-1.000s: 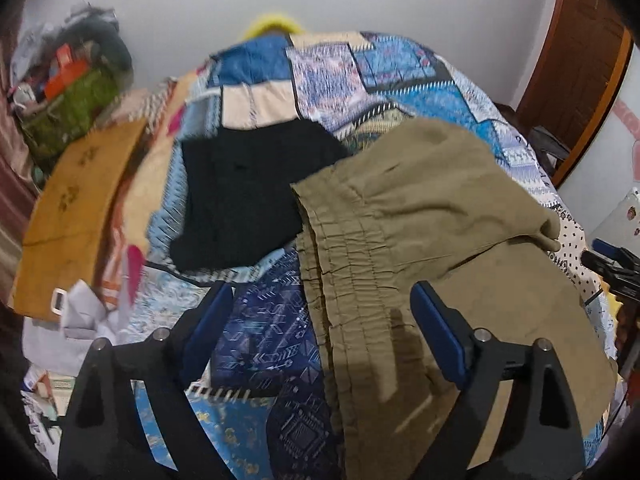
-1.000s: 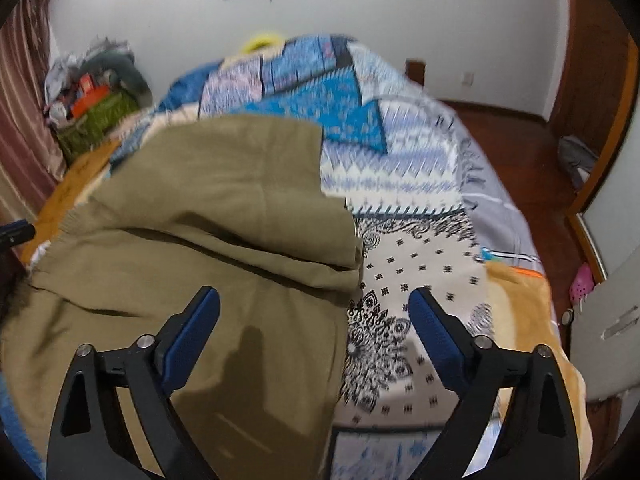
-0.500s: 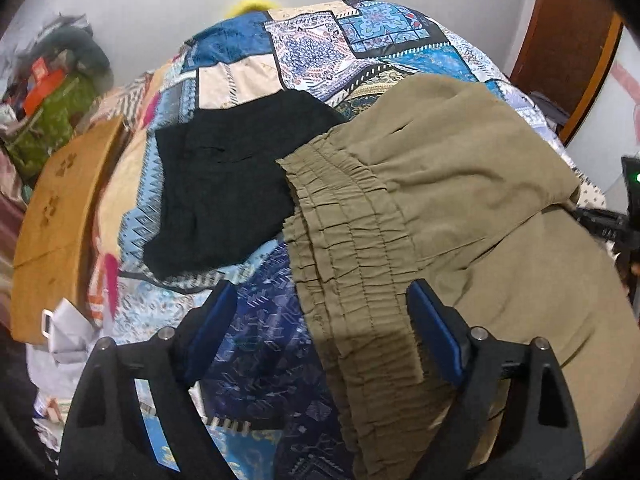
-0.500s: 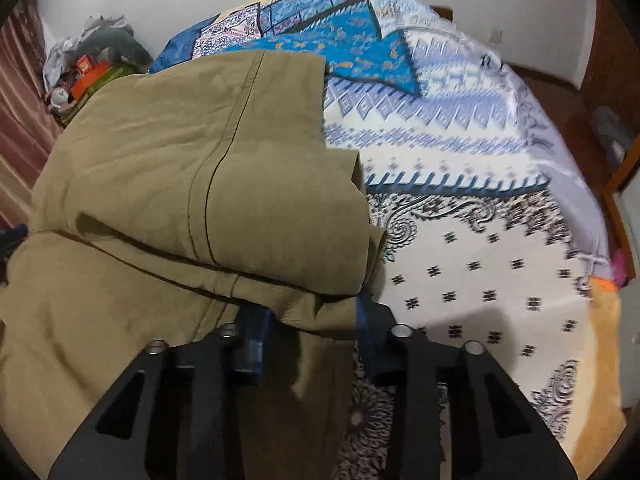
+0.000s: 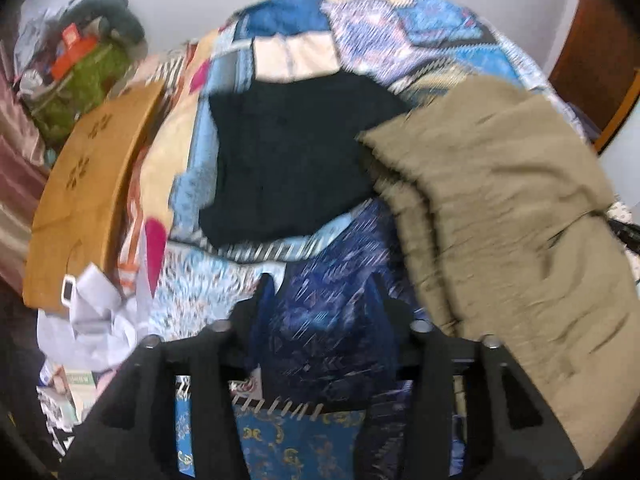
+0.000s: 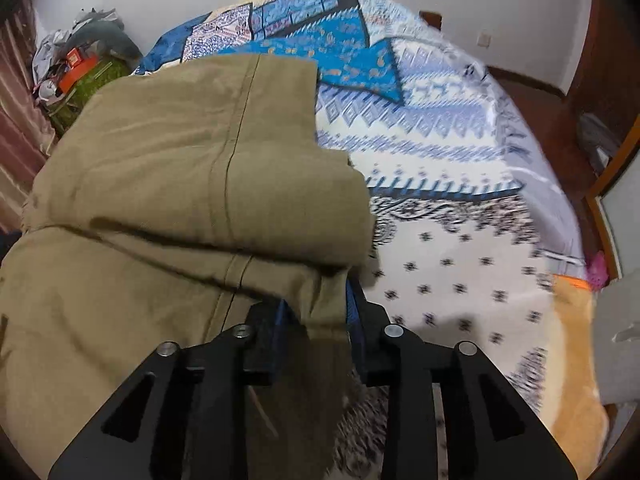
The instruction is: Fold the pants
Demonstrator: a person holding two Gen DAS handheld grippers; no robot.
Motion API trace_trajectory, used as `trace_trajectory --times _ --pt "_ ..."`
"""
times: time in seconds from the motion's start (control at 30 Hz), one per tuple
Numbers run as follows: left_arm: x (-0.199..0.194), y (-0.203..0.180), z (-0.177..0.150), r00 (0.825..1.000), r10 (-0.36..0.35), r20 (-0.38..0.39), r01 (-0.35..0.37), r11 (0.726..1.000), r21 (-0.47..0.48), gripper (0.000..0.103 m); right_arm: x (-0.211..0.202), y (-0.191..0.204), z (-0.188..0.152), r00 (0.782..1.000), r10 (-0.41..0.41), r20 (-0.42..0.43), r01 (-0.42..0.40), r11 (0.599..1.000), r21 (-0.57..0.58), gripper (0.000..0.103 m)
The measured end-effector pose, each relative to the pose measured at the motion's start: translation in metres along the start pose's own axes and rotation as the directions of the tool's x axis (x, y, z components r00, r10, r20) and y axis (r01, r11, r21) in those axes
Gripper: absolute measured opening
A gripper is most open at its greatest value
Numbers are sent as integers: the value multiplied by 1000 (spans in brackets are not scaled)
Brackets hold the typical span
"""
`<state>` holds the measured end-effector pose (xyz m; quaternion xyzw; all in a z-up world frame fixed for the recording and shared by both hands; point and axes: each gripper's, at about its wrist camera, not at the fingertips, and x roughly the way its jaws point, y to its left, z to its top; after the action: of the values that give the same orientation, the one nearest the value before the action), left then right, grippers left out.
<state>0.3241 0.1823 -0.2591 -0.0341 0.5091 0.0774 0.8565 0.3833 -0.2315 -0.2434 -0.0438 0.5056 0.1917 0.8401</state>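
The olive-green pants [image 6: 172, 184] lie folded on the patterned bedspread [image 6: 460, 184], the upper layer doubled over the lower. My right gripper [image 6: 318, 312] is shut on the pants' right edge, with cloth pinched between its blue pads. In the left wrist view the pants [image 5: 504, 200] lie at the right, their gathered waistband facing left. My left gripper [image 5: 322, 292] hovers over the blue bedspread [image 5: 320, 320] left of the waistband, its jaws narrowed but with a gap and nothing between them. The view is blurred.
A folded black garment [image 5: 292, 160] lies on the bed left of the pants. A wooden board [image 5: 84, 196] and crumpled white cloth [image 5: 92, 316] sit at the bed's left edge. A clutter pile [image 5: 80, 64] stands by the wall. A wooden door [image 5: 600, 52] is at right.
My right gripper went from wide open to shut on the pants' edge. My left gripper narrowed its jaws and shifted left, off the waistband, over the bedspread.
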Motion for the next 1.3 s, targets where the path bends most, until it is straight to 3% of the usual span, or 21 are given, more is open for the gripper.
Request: trace_trajectory --times 0.1,0.2,0.37,0.53,0.63,0.7,0.73,0.77,0.8,0.87,1.0,1.07,1.13,1.3 --pt "-20 -12 12 996 -45 71 44 999 15 70 -22 0 -1 999 6 35 -6 1000 -14 41" --pt "-23 -27 23 992 -96 86 94 995 23 82 -41 -1 0 995 10 100 -9 1000 -11 54" --pt "10 -52 45 991 -130 -1 130 990 56 84 -45 -8 12 986 1 166 -8 999 39 71" --pt "34 -61 49 989 -143 -45 145 989 34 84 -10 -21 20 995 49 88 -60 991 124 71" --pt "39 -69 46 993 -112 -24 114 989 94 83 5 -24 20 989 126 76 -137 977 162 53" --pt "42 -73 44 993 -117 -14 118 983 140 68 16 -17 21 985 167 38 -171 975 143 37" --pt "42 -75 42 992 -122 -11 122 981 152 67 19 -11 20 988 155 25 -157 981 116 34" --pt "42 -74 42 993 -118 -4 117 981 154 65 22 -4 20 991 129 20 -130 989 73 24" --pt "41 -74 42 993 -119 3 117 981 157 58 23 1 18 994 106 15 -107 993 47 17" --pt "37 -75 42 996 -85 28 79 983 167 56 23 9 19 998 69 14 -69 998 5 11" --pt "32 -73 40 997 -8 80 -5 987 161 55 19 14 20 999 -17 34 19 998 -55 5" --pt "41 -68 42 999 -30 45 24 991 134 57 38 6 17 999 -33 -23 33 999 -18 4" --pt "49 -62 43 999 -50 1 50 993 108 65 42 4 14 999 -36 -13 36 999 -21 5" --pt "33 -55 48 996 -84 -14 86 987 136 76 21 2 21 1000 -19 -24 18 999 -30 10"
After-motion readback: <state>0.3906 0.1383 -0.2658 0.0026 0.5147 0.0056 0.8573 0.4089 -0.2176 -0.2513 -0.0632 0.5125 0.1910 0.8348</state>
